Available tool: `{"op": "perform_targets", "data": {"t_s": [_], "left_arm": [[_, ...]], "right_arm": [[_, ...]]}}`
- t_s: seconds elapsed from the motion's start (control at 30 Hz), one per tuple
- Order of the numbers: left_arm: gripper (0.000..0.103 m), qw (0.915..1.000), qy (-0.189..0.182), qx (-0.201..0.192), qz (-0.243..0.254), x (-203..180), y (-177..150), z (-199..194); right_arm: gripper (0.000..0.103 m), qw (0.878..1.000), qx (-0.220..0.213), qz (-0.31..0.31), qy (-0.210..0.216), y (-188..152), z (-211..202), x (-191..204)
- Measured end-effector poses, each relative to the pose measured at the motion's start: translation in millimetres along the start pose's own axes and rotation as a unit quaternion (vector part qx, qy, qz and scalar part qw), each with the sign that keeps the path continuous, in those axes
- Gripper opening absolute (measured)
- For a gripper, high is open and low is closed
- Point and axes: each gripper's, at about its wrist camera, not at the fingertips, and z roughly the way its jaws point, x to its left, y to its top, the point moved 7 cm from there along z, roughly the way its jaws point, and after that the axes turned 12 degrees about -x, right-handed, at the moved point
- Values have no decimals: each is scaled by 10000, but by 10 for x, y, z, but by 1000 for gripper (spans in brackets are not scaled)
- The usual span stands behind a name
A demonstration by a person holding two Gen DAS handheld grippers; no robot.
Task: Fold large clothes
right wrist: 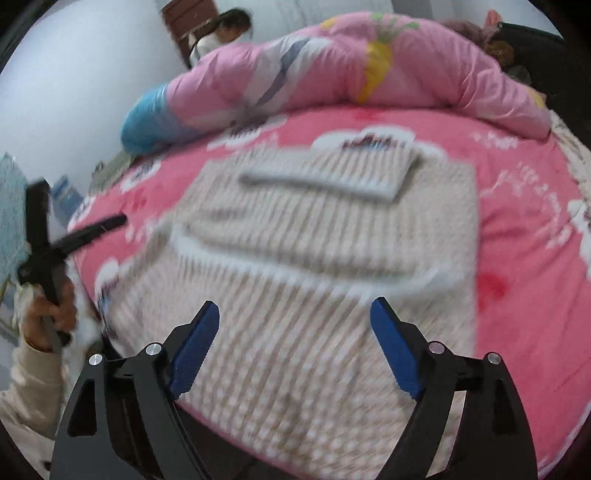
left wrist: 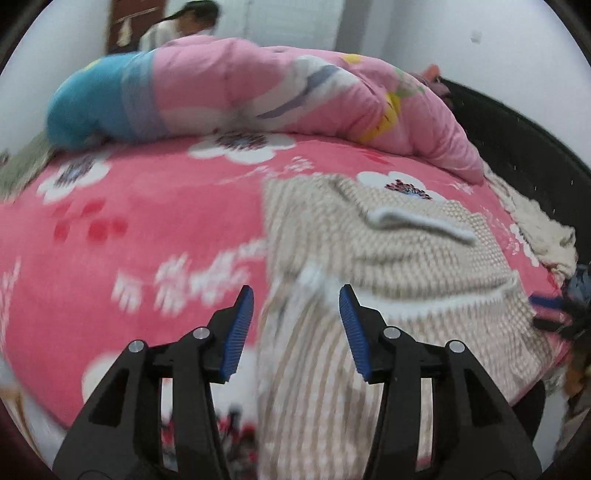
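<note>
**Both grippers open above a folded knit garment on the bed**

Left wrist view: The left gripper (left wrist: 296, 295) hangs over the near edge of a bed, its blue-padded jaws parted with nothing clamped between them. Beyond the fingertips lies the beige ribbed garment (left wrist: 388, 258), spread on the pink floral blanket (left wrist: 129, 229). The garment takes up the right half of the bed surface, and its near part drapes over the bed's front edge under the gripper. A pale trim band crosses it from side to side, and a small folded part with a light edge rests on its far portion. Behind it, a bunched pink quilt (left wrist: 295, 92) with a blue end lies along the far side of the bed. A cream woolly cloth (left wrist: 543, 229) sits at the right edge beside a dark bed frame (left wrist: 517, 140). A person (left wrist: 184, 26) is partly visible in the background. The picture is blurred.

Right wrist view: The right gripper (right wrist: 294, 310) has its jaws spread wide, empty, pointing down at the same garment (right wrist: 332, 240), which fills the middle of the bed here. A folded-over portion lies on its far part, and its near end hangs over the edge. The blanket (right wrist: 517, 221) shows on either side, the quilt (right wrist: 406, 74) behind. At far left, a hand (right wrist: 48, 314) in a cream sleeve holds the left gripper (right wrist: 77, 229), off the garment's left side. Blur hides fine detail.
</note>
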Motion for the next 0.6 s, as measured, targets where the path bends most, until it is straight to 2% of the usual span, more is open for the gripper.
{"op": "perform_targets", "data": {"t_s": [0.03, 0.07, 0.1, 0.13, 0.23, 0.47, 0.5, 0.57, 0.6], "left_arm": [[46, 10000, -3, -25, -82, 34, -79, -64], [46, 9999, -18, -36, -162, 55, -156, -97], [46, 9996, -94, -47, -276, 60, -251, -135], [46, 9993, -171, -48, -332, 54, -301, -140], [46, 9987, -375, -13, -355, -41, -422, -85], [43, 9980, -493, 54, -391, -33, -426, 201], [36, 9975, -574, 102, -399, -26, -424, 238], [34, 9961, -764, 116, -421, -36, -422, 238], [34, 9936, -1018, 79, -473, -58, -404, 206]], "right_arm": [[82, 9994, 322, 80, -55, -243, 169, -14], [82, 9990, 397, 110, -175, -382, 274, -48], [84, 9997, 132, 45, -205, -414, 265, -39], [84, 9997, 14, -9, -227, -418, 245, -27], [84, 9997, 42, 158, -206, -404, 219, -42], [84, 9996, 154, 98, -235, -400, 252, -74], [84, 9995, 150, 101, -244, -426, 225, -40], [84, 9995, 162, 85, -250, -430, 232, -45], [84, 9995, 172, 81, -255, -433, 236, -38]]}}
